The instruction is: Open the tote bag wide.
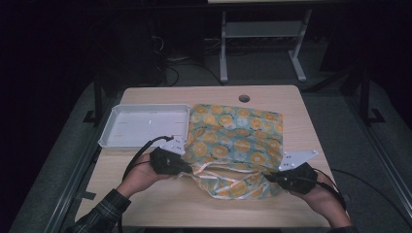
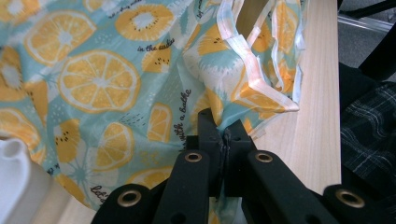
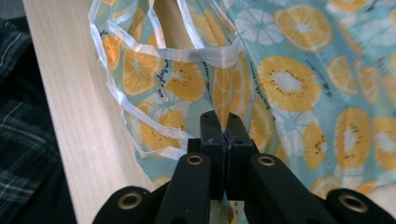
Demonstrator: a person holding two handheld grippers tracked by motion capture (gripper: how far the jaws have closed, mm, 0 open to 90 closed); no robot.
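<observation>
The citrus-print cloth [image 1: 236, 145] lies across the centre of the table [image 1: 145, 194], right of the white tray [image 1: 145, 127]. The left gripper [image 1: 187, 170] and the right gripper [image 1: 269, 177] each pinch its near, white-trimmed edge, jaws clamped on fabric. To fold cleanly, both hands should probably lift evenly, keeping the edge taut and level.

- Our left gripper [image 1: 190, 169] is clamped tight, jaws pressed together on a pinch of cloth [image 1: 236, 141].
- Our right gripper [image 1: 268, 177] matches it, jaws closed on the cloth's other near corner.
- Both forearms come in low, with the hands wrapped around the gripper bodies and the jaws angled inward toward each other.
</observation>
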